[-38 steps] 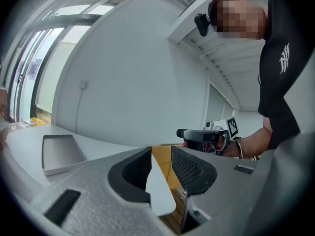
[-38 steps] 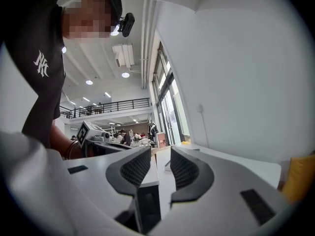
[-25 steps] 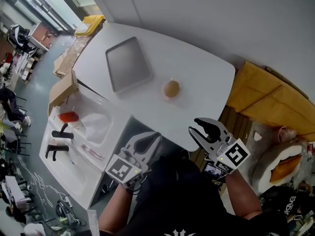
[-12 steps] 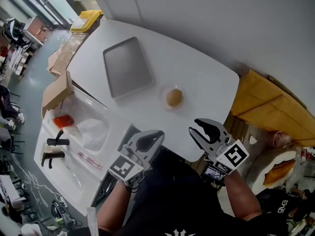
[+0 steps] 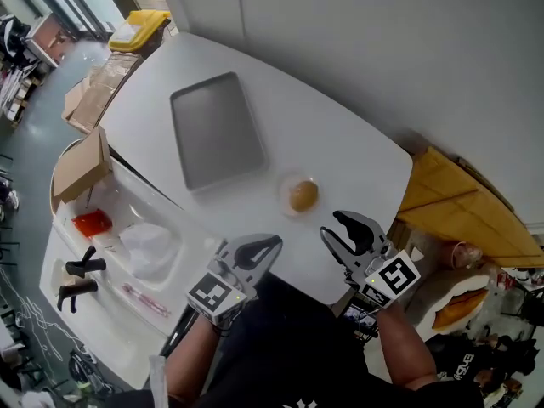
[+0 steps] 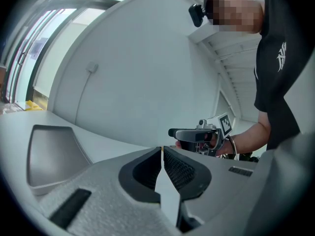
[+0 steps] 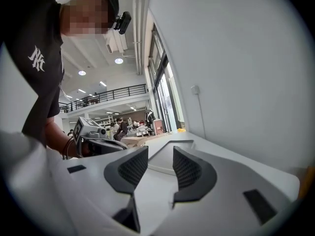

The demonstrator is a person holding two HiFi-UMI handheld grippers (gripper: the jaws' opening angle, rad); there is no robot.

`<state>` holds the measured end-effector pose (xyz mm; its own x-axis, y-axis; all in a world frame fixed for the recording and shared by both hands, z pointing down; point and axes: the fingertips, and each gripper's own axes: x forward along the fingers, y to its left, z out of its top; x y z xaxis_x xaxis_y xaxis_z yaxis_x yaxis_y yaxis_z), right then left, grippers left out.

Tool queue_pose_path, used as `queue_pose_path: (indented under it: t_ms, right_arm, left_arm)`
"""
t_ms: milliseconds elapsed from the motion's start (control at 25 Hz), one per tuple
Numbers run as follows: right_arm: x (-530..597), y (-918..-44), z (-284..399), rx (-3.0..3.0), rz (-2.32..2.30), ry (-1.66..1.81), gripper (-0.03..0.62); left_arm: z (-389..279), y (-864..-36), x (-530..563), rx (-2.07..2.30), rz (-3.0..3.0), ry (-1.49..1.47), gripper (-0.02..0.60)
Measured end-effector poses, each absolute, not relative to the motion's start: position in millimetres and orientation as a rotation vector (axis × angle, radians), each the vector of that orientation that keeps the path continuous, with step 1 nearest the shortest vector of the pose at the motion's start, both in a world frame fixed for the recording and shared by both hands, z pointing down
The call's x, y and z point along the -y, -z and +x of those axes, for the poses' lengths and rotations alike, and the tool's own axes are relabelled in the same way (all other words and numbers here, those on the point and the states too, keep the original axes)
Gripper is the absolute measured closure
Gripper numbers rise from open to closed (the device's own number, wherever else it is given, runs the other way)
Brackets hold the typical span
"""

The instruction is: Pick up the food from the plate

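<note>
A round brown piece of food [image 5: 303, 195] lies on a small pale plate [image 5: 284, 189] near the front edge of the white table [image 5: 357, 151]. Both grippers hover at that edge, short of the plate. My left gripper [image 5: 270, 244] is shut, its jaws meeting with nothing between them [image 6: 162, 152]. My right gripper [image 5: 331, 226] stands just right of and nearer than the plate, and its jaws are opening with nothing between them [image 7: 160, 165]. Neither gripper view shows the food.
A grey tray [image 5: 217, 130] lies on the table left of the plate. Cardboard boxes [image 5: 81, 164] and a yellow bin [image 5: 140, 25] are at the left. A white bench [image 5: 127, 245] with small items stands below them. Yellow boxes [image 5: 463, 219] sit at the right.
The right gripper's jaws have parted a little. Both grippers have edged closer to the plate, and the head view has shifted, so the table sits lower and more central.
</note>
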<state>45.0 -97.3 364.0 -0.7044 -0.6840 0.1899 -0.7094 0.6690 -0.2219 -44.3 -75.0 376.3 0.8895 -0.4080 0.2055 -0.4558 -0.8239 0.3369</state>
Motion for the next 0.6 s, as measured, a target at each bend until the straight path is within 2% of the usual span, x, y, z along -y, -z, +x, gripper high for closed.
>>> queue_pose_path:
  t_ms: [440, 600]
  right_arm:
    - [140.5, -414.5, 31.9, 2.778, 1.022, -0.445, 0.410]
    - [150.4, -447.2, 33.0, 2.792, 0.936, -0.528, 0.352]
  left_arm:
    - [-43.0, -432.6, 94.3, 0.692, 2.564, -0.196, 0.563]
    - [-38.3, -460.6, 101.5, 0.777, 2.501, -0.207, 0.563]
